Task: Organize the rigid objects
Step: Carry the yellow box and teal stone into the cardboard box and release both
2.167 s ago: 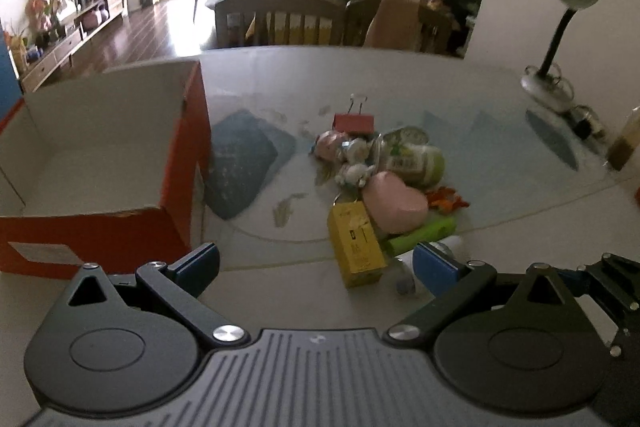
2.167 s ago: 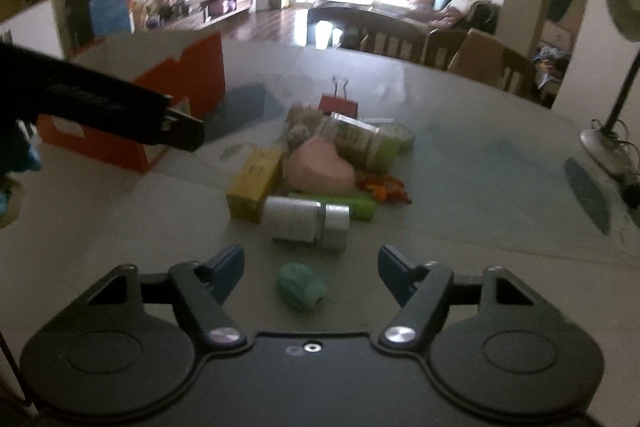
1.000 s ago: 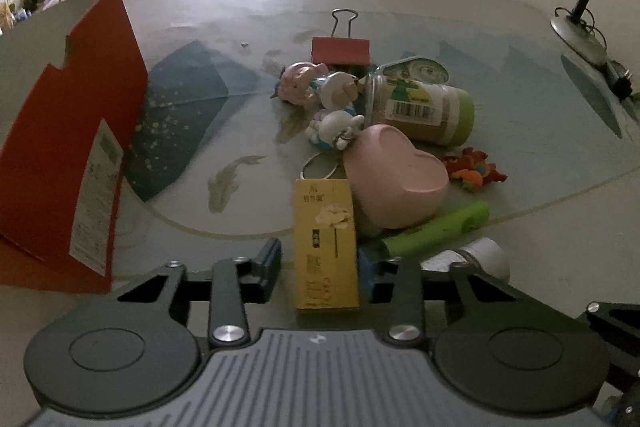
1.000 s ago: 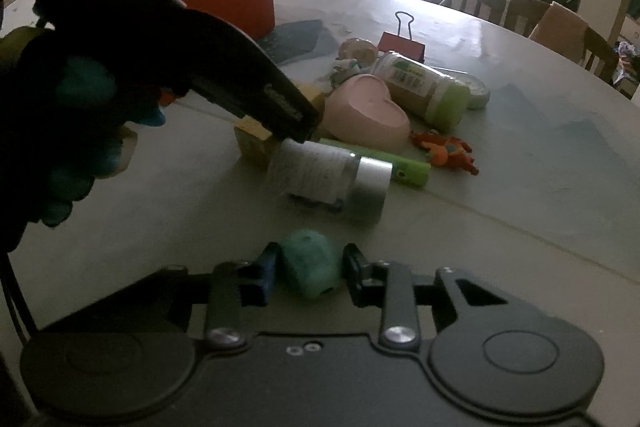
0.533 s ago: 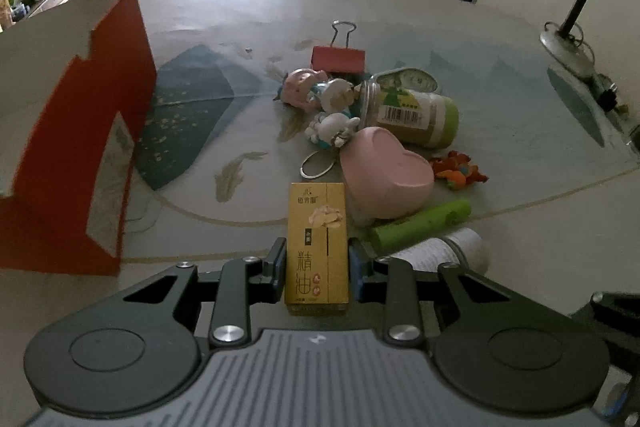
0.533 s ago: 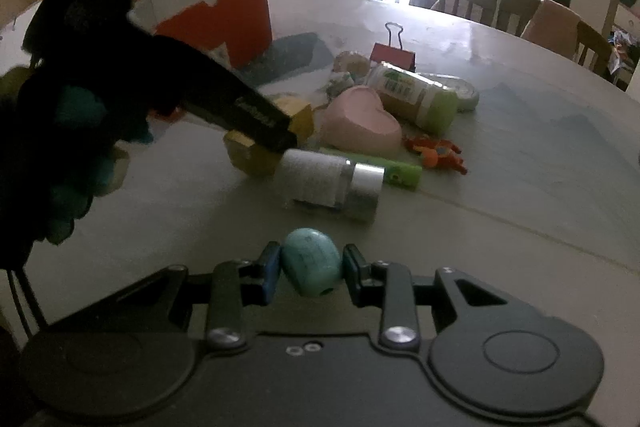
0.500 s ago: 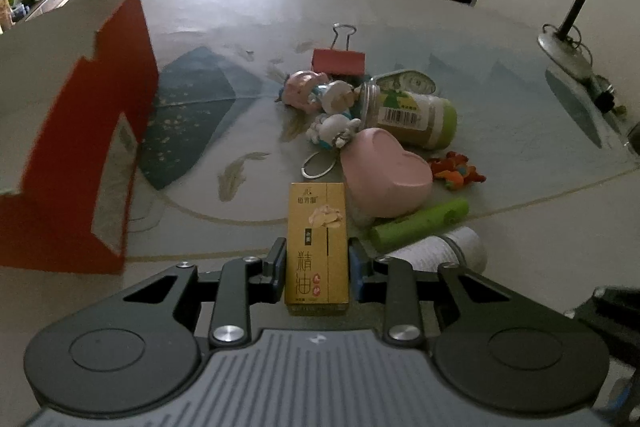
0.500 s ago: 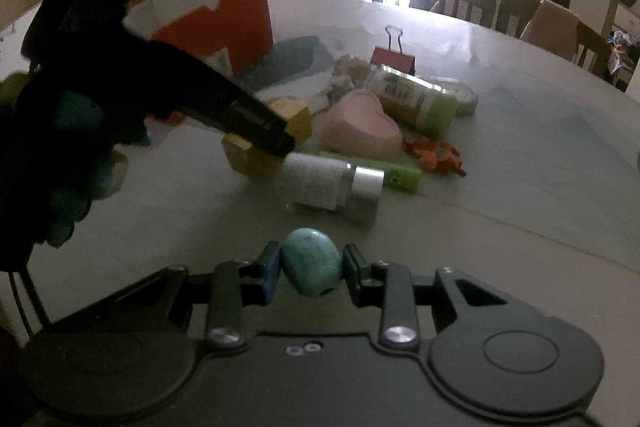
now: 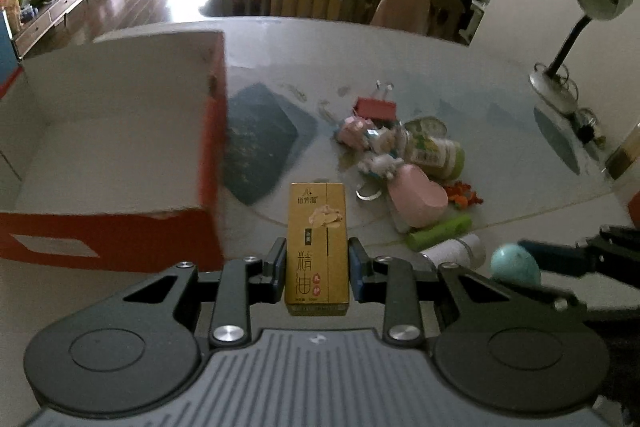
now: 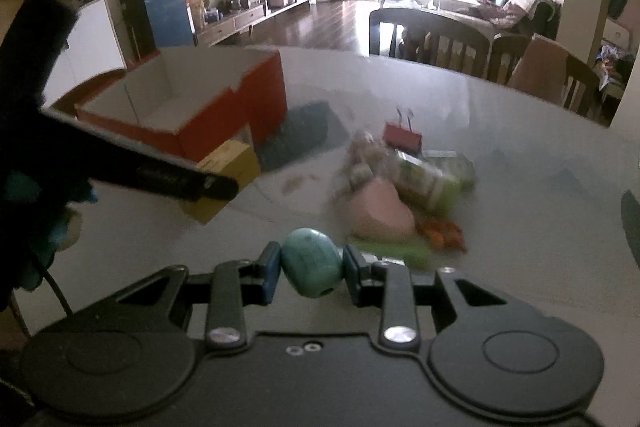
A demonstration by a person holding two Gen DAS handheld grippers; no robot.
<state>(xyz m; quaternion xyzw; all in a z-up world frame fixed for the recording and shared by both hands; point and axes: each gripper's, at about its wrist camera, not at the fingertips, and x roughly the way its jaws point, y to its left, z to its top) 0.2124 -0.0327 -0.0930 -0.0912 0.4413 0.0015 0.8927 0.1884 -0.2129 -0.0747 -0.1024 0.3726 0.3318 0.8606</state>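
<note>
The yellow carton (image 9: 317, 245), printed with dark characters, is pinched upright in my left gripper (image 9: 317, 269) above the table (image 9: 500, 99), with the open orange box (image 9: 120, 243) at its 9 o'clock showing only bare pale walls and floor inside. My right gripper (image 10: 307, 273) is clamped on a smooth teal egg (image 10: 312, 263). The remaining pile lies at 1 o'clock from the carton: pink heart (image 9: 418, 201), green-lidded jar (image 9: 434, 149), red clip (image 9: 376, 107), green tube (image 9: 438, 229).
</note>
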